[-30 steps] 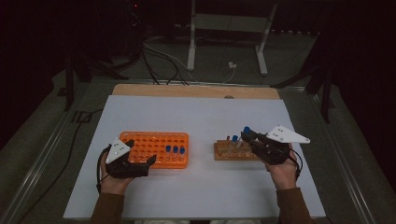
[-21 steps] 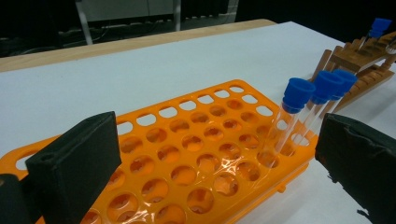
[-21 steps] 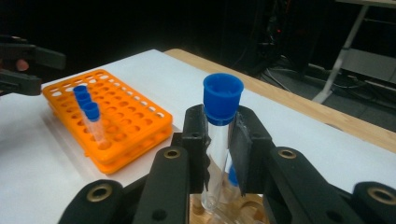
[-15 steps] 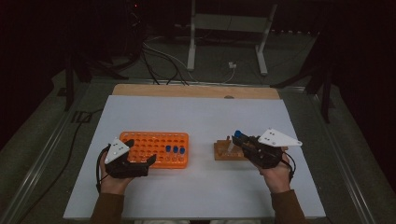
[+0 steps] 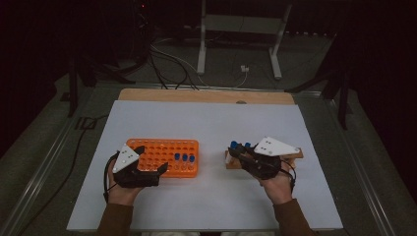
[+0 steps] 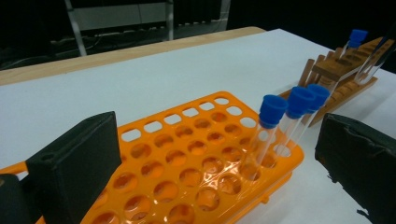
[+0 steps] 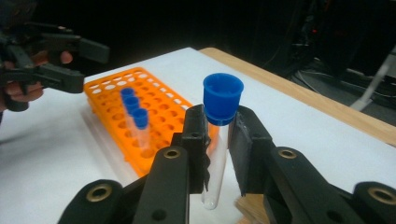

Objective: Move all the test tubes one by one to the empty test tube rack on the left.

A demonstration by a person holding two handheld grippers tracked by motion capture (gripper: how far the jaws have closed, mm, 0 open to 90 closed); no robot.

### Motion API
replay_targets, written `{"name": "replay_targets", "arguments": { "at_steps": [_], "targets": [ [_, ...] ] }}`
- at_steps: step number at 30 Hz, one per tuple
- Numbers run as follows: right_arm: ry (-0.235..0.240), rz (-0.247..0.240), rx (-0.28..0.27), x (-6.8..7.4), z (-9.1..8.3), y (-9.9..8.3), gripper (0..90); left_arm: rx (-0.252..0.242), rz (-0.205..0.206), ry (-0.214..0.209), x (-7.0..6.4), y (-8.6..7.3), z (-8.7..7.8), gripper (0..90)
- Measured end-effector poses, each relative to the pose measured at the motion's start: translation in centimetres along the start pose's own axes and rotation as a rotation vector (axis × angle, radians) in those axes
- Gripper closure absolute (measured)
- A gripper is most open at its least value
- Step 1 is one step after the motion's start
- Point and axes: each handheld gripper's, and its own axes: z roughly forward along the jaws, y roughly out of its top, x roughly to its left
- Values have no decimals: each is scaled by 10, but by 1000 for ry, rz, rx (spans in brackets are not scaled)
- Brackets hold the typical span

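White table (image 5: 211,123), orange rack (image 5: 164,153) left, wooden rack (image 5: 295,155) right

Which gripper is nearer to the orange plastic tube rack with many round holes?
The left. The left gripper has its open jaws at the orange plastic tube rack, by its near left corner. The right gripper is apart to its right, by the brown wooden rack, holding a blue-capped clear test tube.
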Motion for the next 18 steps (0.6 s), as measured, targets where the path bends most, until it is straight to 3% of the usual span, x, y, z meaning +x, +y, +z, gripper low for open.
{"name": "replay_targets", "arguments": {
  "at_steps": [7, 18],
  "targets": [
    [41, -13, -2, 13, 11, 5, 765, -10, 27, -16, -8, 6, -1, 15],
    [109, -26, -18, 30, 24, 17, 765, -21, 33, -51, -17, 12, -1, 15]
  ]
}}
